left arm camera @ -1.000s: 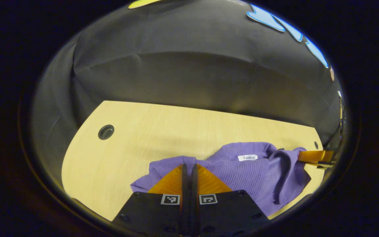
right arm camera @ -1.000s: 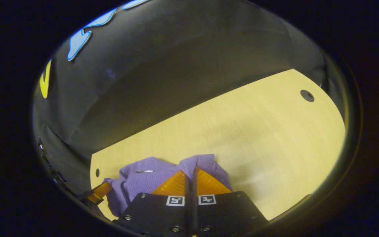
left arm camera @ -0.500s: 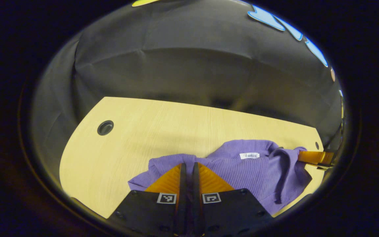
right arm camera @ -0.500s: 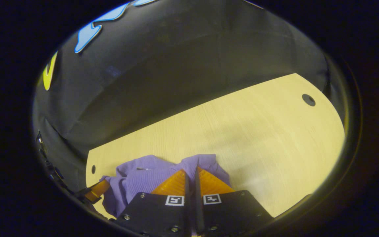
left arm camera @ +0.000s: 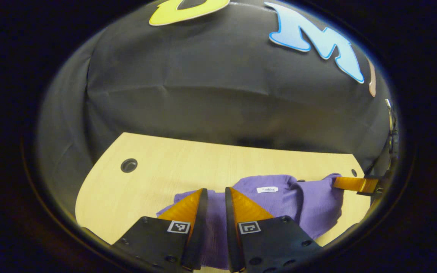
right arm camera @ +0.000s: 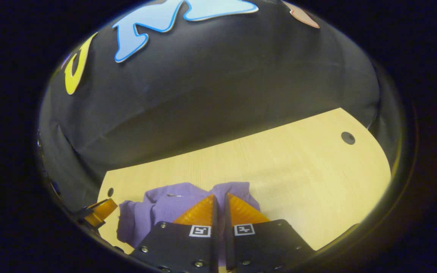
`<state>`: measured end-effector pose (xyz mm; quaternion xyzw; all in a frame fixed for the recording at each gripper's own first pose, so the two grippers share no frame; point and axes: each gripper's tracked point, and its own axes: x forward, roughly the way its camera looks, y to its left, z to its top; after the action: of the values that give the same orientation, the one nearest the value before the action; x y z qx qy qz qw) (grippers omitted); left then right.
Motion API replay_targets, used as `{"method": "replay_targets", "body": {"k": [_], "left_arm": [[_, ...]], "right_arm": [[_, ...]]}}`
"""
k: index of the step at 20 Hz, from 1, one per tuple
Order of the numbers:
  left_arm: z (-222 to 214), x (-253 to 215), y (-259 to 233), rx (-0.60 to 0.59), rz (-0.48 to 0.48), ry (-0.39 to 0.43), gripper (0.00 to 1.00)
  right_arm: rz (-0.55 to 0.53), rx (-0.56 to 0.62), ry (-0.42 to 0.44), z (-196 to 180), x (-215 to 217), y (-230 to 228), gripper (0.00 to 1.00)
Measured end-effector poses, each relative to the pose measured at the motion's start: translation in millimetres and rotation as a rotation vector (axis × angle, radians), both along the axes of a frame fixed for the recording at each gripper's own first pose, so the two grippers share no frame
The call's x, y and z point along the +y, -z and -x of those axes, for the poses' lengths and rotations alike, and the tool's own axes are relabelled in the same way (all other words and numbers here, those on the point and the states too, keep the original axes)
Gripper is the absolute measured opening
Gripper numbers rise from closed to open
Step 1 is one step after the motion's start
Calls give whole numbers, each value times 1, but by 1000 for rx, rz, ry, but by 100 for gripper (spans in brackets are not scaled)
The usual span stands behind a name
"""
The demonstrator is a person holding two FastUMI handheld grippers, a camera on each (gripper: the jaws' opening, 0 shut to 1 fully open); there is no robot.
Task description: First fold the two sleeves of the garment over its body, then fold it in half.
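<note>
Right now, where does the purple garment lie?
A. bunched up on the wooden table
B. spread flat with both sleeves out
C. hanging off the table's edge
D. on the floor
A: the purple garment sits crumpled on the wooden table, nowhere near flat.

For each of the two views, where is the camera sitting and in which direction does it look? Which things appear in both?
Left gripper view: rides on the left gripper, looking forward along its fingers, now slightly apart, over the purple garment and table toward the booth wall; the right gripper's fingers show at the right edge.
Right gripper view: rides on the right gripper, fingers nearly closed with purple cloth between them; the left gripper shows at lower left.
Shared: garment, table, wall.
</note>
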<state>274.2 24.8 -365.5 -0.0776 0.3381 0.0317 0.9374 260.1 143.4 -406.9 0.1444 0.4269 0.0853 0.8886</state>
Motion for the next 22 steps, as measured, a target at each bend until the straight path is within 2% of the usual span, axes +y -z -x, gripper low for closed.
{"method": "replay_targets", "body": {"k": [1,3,4,5,6,7,8,11,12,13,14,16,17,20,21,22], "left_arm": [[4,-3,-11,-18,1,8,32],[12,-8,-26,-40,-3,27,32],[18,-10,-34,-51,-9,35,32],[23,-13,-42,-62,-15,46,24],[29,-16,-50,-74,-22,55,32],[35,-20,-59,-86,-25,66,32],[44,-25,-68,-99,-25,75,24],[66,-35,-105,-156,-25,96,24],[75,-37,-119,-180,-28,100,40],[83,-39,-133,-204,-34,99,40],[91,-39,-146,-228,-37,102,24],[110,-37,-169,-281,-54,101,40],[119,-36,-183,-307,-63,98,33],[145,-33,-228,-399,-85,84,33],[152,-32,-241,-427,-97,82,29],[161,-33,-251,-448,-104,85,29]], "right_arm": [[-2,-11,3,3,-1,-7,8],[2,-31,6,8,-7,-20,6],[1,-40,5,13,-8,-27,14],[2,-53,8,18,-9,-36,9],[-2,-66,8,23,-10,-44,9],[-3,-81,8,29,-11,-54,9],[-2,-98,9,36,-14,-65,9],[-3,-169,4,59,-23,-108,9],[-1,-199,3,67,-25,-126,9],[2,-227,1,75,-28,-141,9],[7,-254,0,82,-32,-154,9],[19,-315,-3,97,-40,-183,9],[30,-344,-1,104,-45,-196,9],[56,-436,12,124,-58,-231,9],[64,-460,15,131,-62,-242,9],[69,-478,18,140,-67,-251,9]]}}
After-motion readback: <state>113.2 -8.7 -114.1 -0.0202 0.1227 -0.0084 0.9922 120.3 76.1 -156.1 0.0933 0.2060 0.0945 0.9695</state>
